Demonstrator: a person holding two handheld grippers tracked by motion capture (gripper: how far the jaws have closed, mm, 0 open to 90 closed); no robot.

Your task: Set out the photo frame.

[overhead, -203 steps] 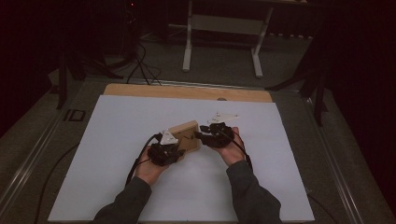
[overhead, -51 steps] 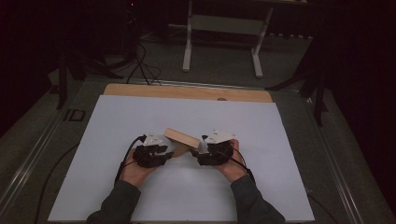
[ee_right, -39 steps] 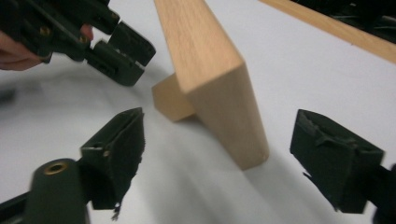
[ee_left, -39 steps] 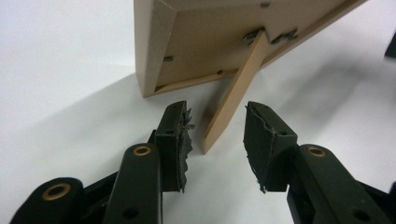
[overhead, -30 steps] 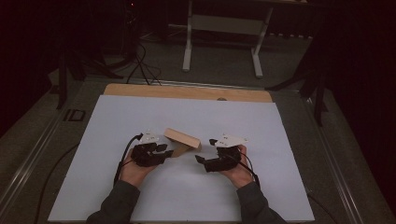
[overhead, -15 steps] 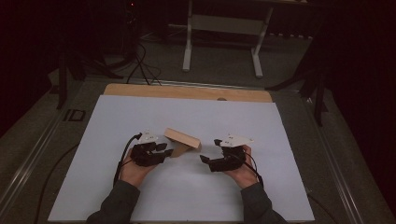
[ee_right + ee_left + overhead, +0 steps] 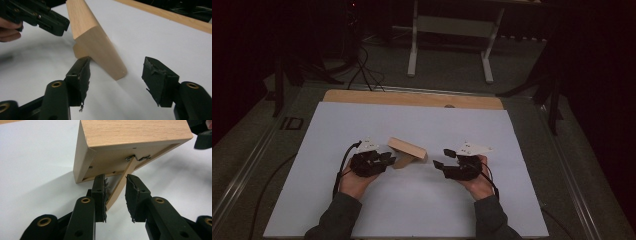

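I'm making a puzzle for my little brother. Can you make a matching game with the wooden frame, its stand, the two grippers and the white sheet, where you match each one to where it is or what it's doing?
Things:
1. frame
2. stand
3. right gripper
4. sheet

States:
A. lies flat and covers the table
B. open, off to the side, touching nothing
C. tilted, propped up on the sheet
D. thin wooden strip between the left gripper's jaws, which have just been closing

Pairs: 1-C, 2-D, 3-B, 4-A
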